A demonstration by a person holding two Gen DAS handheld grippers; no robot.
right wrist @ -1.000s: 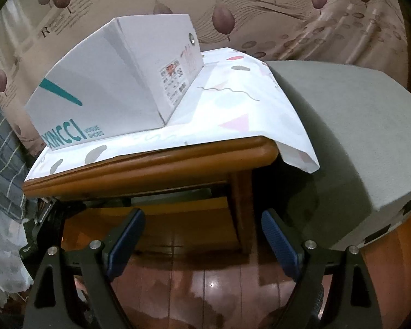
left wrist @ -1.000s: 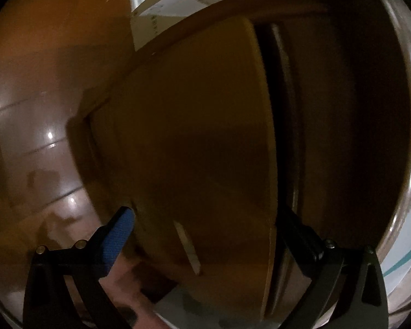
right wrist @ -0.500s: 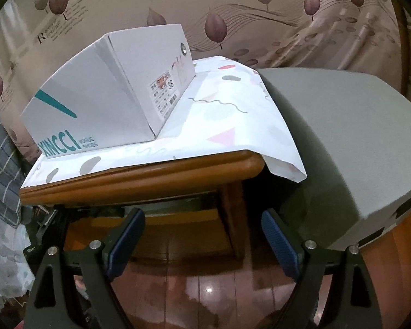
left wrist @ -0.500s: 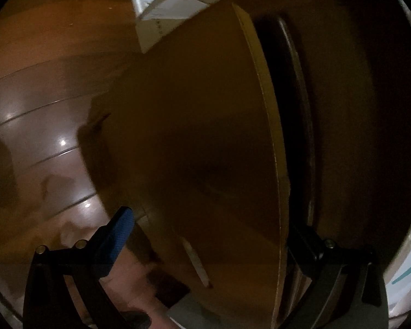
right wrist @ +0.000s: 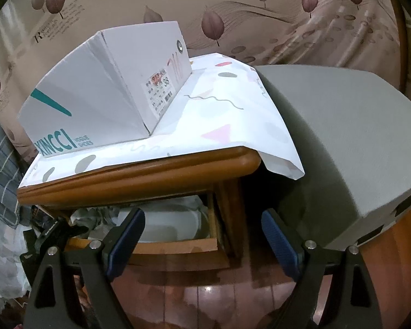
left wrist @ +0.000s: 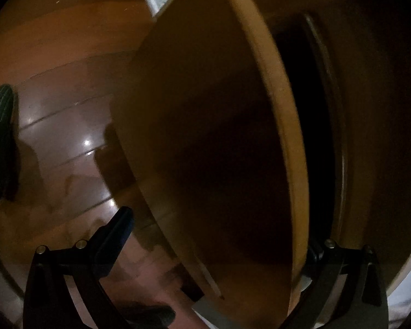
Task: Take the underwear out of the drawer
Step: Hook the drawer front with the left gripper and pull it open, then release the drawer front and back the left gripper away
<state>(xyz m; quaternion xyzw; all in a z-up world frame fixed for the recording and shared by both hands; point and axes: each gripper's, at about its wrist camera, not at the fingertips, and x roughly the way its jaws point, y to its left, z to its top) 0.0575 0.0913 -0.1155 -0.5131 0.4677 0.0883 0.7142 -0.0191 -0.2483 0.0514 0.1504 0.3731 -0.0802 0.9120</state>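
Note:
In the right wrist view the wooden drawer (right wrist: 175, 248) of the nightstand (right wrist: 150, 175) stands pulled out. Pale folded fabric (right wrist: 167, 223) lies inside, with a crumpled patterned piece (right wrist: 87, 215) at its left. I cannot tell which is underwear. My right gripper (right wrist: 202, 237) hangs open in front of the drawer, apart from it, with nothing between its fingers. In the left wrist view my left gripper (left wrist: 219, 235) is spread open astride the drawer front (left wrist: 219, 137). One blue-padded finger (left wrist: 120, 227) is outside the panel; the other is hidden behind its edge.
A white shoebox (right wrist: 101, 96) sits on a patterned cloth (right wrist: 219, 126) covering the nightstand top. A grey cushioned block (right wrist: 342, 142) stands to the right, and plaid fabric (right wrist: 0, 170) hangs at the left. Glossy wooden floor (right wrist: 205, 296) lies below.
The drawer has slid out toward me, with the left gripper hooked on its front. Pale fabric inside now shows. The right gripper has risen slightly and stayed open.

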